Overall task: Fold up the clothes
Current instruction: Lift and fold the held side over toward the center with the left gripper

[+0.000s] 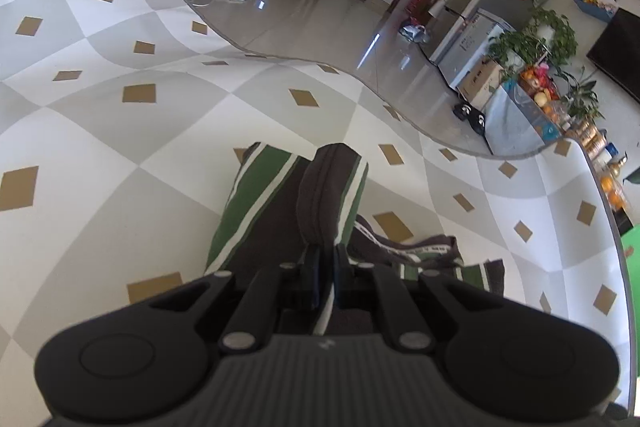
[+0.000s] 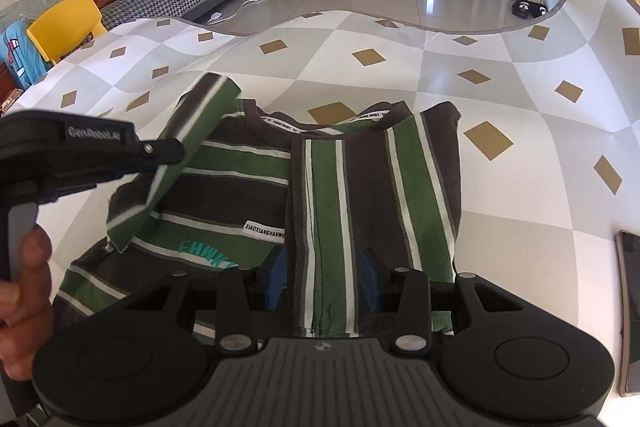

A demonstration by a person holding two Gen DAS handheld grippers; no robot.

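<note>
A green, brown and white striped T-shirt (image 2: 240,187) lies on the checkered tablecloth (image 2: 460,75). Its right side is folded over the body (image 2: 360,195). My left gripper (image 1: 325,259) is shut on the shirt's left sleeve (image 1: 320,195) and holds it lifted; it also shows from the side in the right wrist view (image 2: 176,151), with the sleeve (image 2: 184,143) hanging from it. My right gripper (image 2: 323,275) is open, its blue pads (image 2: 276,279) on either side of the folded right part near the hem.
A phone (image 2: 630,311) lies on the table at the right edge. A yellow chair (image 2: 64,23) stands behind the table's far left. The table's far edge (image 2: 352,13) curves in front of the tiled floor.
</note>
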